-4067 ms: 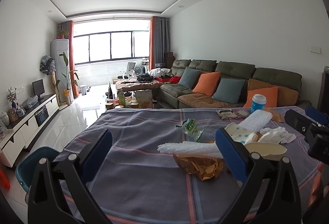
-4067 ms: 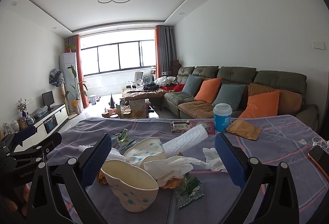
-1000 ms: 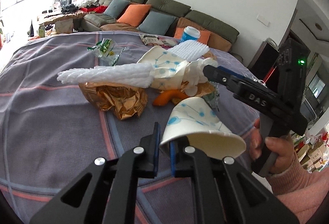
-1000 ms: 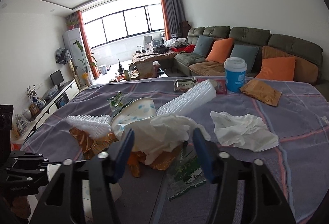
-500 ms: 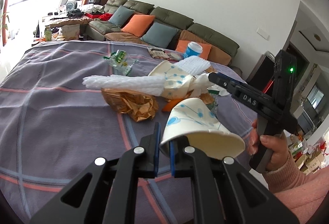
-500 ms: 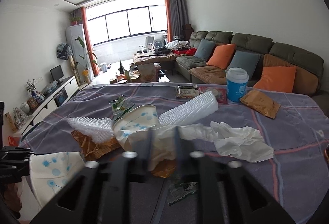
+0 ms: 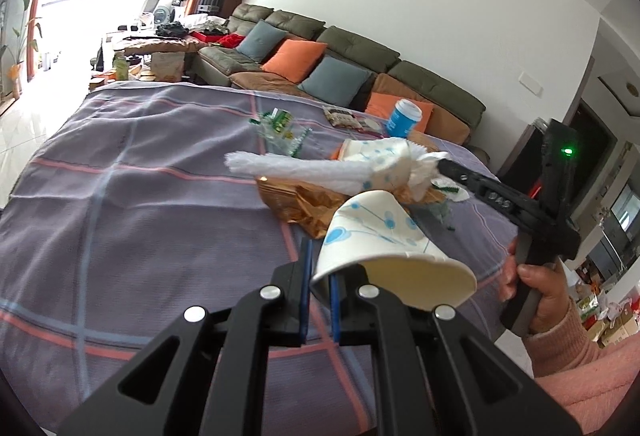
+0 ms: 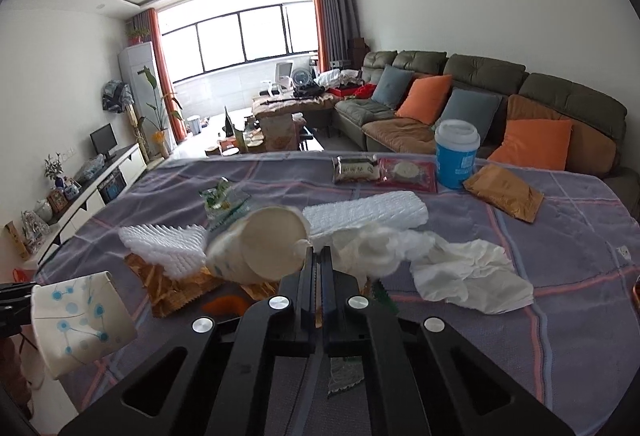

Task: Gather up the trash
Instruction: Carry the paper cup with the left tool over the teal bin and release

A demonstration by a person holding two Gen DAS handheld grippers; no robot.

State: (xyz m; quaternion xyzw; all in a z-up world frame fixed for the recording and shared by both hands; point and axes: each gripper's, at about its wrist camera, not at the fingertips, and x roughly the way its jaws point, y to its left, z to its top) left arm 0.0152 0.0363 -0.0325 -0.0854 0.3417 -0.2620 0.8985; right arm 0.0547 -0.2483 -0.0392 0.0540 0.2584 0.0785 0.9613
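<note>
My left gripper (image 7: 319, 260) is shut on the rim of a white paper cup with blue dots (image 7: 372, 236), held above the purple tablecloth (image 7: 120, 196); the same cup (image 8: 80, 324) shows at the left of the right wrist view. My right gripper (image 8: 319, 256) is shut at the rim of a second dotted paper cup (image 8: 260, 248), which is tipped with its mouth toward the camera, a crumpled white tissue (image 8: 372, 248) bunched beside the fingers. In the left wrist view its tip (image 7: 442, 165) reaches into the trash heap, and a hand (image 7: 540, 288) holds its handle.
White foam sleeves (image 8: 160, 240) (image 8: 368, 212), a gold wrapper (image 8: 172, 288), an orange scrap (image 8: 224, 304) and a second tissue (image 8: 468, 272) lie around the heap. Farther back are a green wrapper (image 8: 220, 200), snack packets (image 8: 356, 168), a blue lidded cup (image 8: 456, 156) and a brown packet (image 8: 504, 192).
The right gripper's jaws went from open to shut at the heap, and the second cup tipped up to face the camera. My left gripper carried its cup away from the heap.
</note>
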